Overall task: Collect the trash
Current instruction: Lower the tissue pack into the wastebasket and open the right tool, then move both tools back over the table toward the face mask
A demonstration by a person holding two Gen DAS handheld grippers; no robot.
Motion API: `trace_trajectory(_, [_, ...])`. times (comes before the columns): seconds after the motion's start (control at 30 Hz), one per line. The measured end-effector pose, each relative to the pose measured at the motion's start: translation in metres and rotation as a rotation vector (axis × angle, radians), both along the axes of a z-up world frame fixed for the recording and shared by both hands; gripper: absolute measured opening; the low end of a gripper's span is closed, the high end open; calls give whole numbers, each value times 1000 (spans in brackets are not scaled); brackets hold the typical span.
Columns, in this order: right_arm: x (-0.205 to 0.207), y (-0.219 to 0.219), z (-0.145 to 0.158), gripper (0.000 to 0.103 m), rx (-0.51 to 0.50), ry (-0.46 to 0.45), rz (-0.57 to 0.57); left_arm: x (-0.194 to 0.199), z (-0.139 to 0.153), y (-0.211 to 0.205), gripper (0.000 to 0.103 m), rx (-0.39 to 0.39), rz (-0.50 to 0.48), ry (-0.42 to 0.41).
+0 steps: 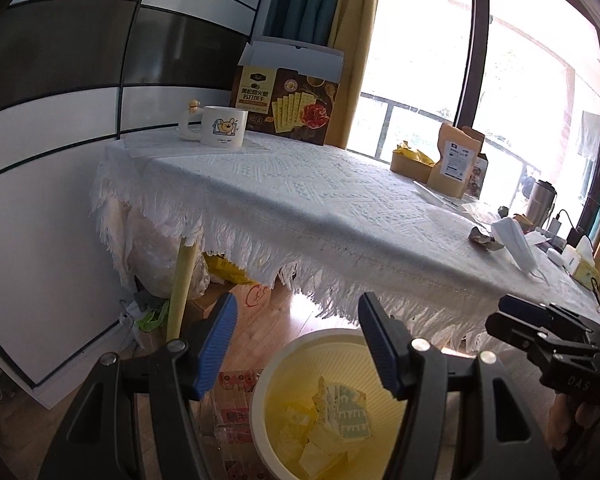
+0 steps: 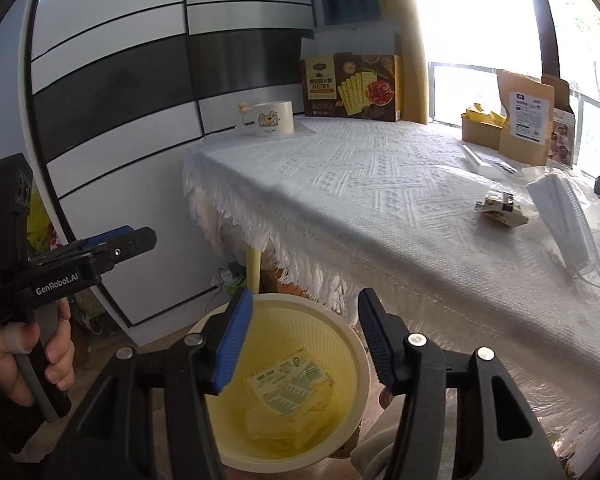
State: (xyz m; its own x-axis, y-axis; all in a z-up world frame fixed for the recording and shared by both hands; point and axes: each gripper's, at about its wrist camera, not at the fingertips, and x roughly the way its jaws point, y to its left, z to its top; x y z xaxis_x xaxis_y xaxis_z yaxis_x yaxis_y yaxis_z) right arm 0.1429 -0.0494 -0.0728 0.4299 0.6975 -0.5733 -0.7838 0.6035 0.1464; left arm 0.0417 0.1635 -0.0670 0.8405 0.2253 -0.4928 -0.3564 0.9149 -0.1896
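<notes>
A pale yellow waste bin (image 1: 260,400) (image 2: 356,352) stands on the floor by the table's near edge, with a green-printed wrapper (image 1: 346,412) (image 2: 288,384) and yellow scraps inside. My left gripper (image 1: 296,344) is open and empty above the bin; it also shows at the left in the right wrist view (image 2: 140,240). My right gripper (image 2: 304,340) is open and empty over the bin; it also shows at the right in the left wrist view (image 1: 512,320). A crumpled wrapper (image 1: 485,237) (image 2: 502,210) and a white face mask (image 1: 516,246) (image 2: 566,220) lie on the white tablecloth (image 1: 300,184) (image 2: 380,184).
A cracker box (image 1: 286,102) (image 2: 352,84) and a mug (image 1: 220,125) (image 2: 268,119) stand at the table's far end. A brown pouch (image 1: 456,160) (image 2: 524,116) and a small carton (image 1: 412,164) stand by the window. Cardboard boxes (image 1: 236,400) sit under the table.
</notes>
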Motion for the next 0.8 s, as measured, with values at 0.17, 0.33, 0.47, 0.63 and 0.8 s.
trace_trajectory(0.17, [3, -9, 2, 53, 8, 1, -24, 5, 4, -5, 63, -4, -11, -3])
trace_trajectory(0.33, [7, -21, 4, 53, 27, 2, -47, 8, 12, -14, 63, 2, -36, -23])
trace_trajectory(0.47, [11, -32, 6, 53, 39, -1, -67, 14, 16, -22, 63, 8, -49, -22])
trace_trajectory(0.63, [18, -48, 9, 53, 59, 4, -92, 21, 20, -36, 63, 15, -69, -16])
trace_trajectory(0.8, [24, -65, 11, 53, 76, 7, -117, 31, 22, -47, 63, 13, -88, -15])
